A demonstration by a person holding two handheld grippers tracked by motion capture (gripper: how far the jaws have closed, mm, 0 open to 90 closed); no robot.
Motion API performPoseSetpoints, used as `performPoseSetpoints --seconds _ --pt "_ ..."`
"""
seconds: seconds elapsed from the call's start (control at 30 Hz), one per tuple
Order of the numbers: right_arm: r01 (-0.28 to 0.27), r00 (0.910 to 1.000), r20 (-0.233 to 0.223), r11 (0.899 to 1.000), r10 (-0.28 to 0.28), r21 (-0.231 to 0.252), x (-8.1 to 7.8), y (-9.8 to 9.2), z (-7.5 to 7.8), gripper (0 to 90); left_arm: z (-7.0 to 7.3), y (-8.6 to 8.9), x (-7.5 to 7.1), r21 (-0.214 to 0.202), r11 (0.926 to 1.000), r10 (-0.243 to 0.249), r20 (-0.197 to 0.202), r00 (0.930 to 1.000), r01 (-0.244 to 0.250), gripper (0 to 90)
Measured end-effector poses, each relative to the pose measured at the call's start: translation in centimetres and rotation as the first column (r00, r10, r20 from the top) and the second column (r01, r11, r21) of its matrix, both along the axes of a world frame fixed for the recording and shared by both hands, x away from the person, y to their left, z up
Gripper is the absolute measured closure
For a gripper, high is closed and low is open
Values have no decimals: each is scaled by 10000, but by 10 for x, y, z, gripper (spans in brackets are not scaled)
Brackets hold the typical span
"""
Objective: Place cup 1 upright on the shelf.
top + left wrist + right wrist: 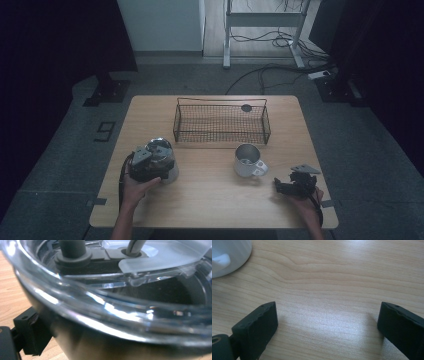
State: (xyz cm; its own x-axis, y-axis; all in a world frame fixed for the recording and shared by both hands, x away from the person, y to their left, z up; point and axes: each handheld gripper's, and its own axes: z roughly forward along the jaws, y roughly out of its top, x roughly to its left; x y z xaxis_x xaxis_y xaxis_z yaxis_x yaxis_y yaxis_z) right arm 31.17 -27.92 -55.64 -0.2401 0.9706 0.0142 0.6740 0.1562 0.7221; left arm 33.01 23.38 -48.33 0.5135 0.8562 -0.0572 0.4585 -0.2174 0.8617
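**Left gripper pressed to a lidded steel pot, right gripper wide open on the table**

The high view gives the whole layout: a wooden table [210, 190], a wire basket [221, 122] at its far middle, a white mug [248, 161] just near of the basket and slightly right, and a shiny metal pot [161, 159] at the near left. The left gripper [146, 165] sits right against the pot's left side, the person's left hand [137, 189] behind it. The right gripper [292, 185] rests near the table's right near corner, well apart from the pot and a little right of the mug.

The left gripper view adds detail that the high view lacks: the pot [105, 340] has a clear glass lid [100, 302] with a dark knob [72, 250] and a frosted plastic piece on top, and its steel wall reflects dark below the rim. One black jaw appears at lower left, close against the pot's wall; the other jaw is hidden, so whether this claw is clamped on the pot cannot be told.

The right gripper view shows its gripper [327, 322] with the two black jaws spread wide, bare wood grain between them and nothing held. The mug [227, 257] with its handle appears at the upper left corner, apart from the jaws.
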Motion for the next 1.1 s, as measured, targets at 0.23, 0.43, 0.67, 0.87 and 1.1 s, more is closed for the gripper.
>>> performPoseSetpoints --seconds 0.23,0.43,0.67,0.87,1.1 --pt "14 10000 6 10000 -14 2 0 0 0 30 0 0 -1 86 10000 -17 184 9998 15 37" --pt "17 10000 5 10000 -17 6 0 -1 0 30 0 0 -2 167 9999 -45 293 9996 40 41" --pt "18 10000 5 10000 -18 5 0 -1 0 30 2 2 -3 54 10000 -78 412 9991 76 42" --pt "15 10000 4 10000 -15 2 0 -1 0 30 6 4 -5 2 9999 -109 472 9988 109 42" --pt "18 10000 5 10000 -18 1 0 -1 0 30 17 2 -6 -30 9998 -184 662 9976 186 42"
